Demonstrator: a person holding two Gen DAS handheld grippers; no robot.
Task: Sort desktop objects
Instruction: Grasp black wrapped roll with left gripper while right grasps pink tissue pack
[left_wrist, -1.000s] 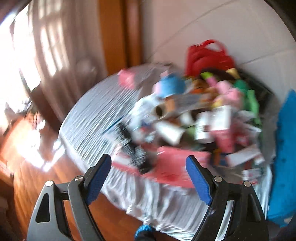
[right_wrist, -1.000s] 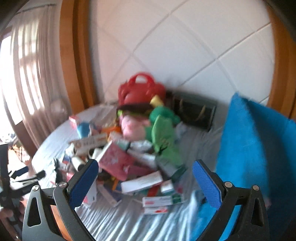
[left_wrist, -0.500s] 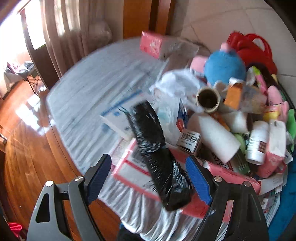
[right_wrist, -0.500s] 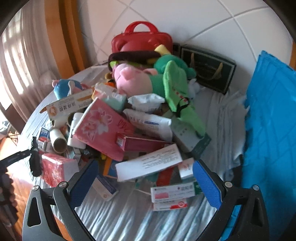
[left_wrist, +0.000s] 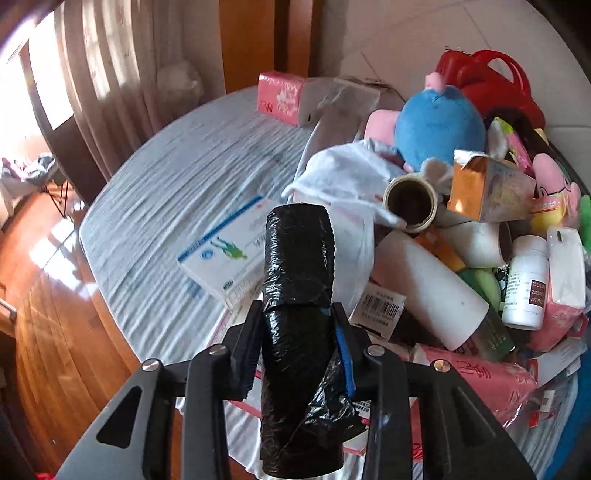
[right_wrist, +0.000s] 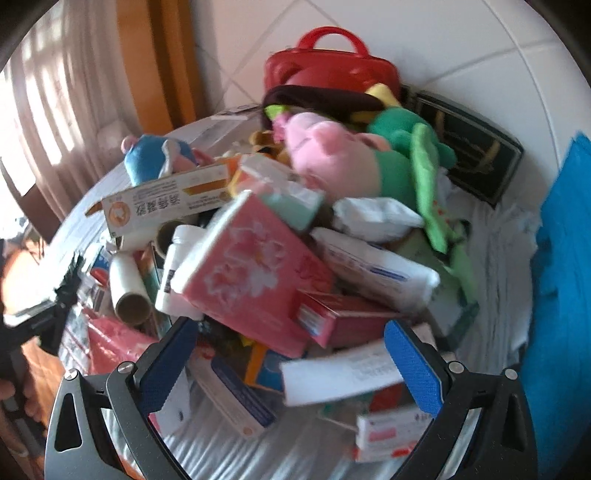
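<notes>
Desktop clutter is heaped on the round table (left_wrist: 177, 192), which wears a white ribbed cloth, and the left gripper (left_wrist: 301, 347) has its jaws clamped on a black bin-bag roll (left_wrist: 297, 295). The roll stands lengthwise between the pads, its far end reaching out above a white and blue box (left_wrist: 225, 251) that lies flat on the cloth. Just right of the roll sits a white cylinder (left_wrist: 430, 288), with a cardboard tube (left_wrist: 410, 203) behind it, open mouth facing the camera. A blue plush toy (left_wrist: 437, 125) tops the pile, a red bag (left_wrist: 491, 85) behind it against the wall.

Over on the right wrist view, the right gripper (right_wrist: 291, 362) hangs spread wide with nothing between its blue pads, hovering above the near side of the heap. A pink tissue pack (right_wrist: 251, 269) lies tilted just ahead of it, a pink plush pig (right_wrist: 328, 155) further back. That view is somewhat blurred.
</notes>
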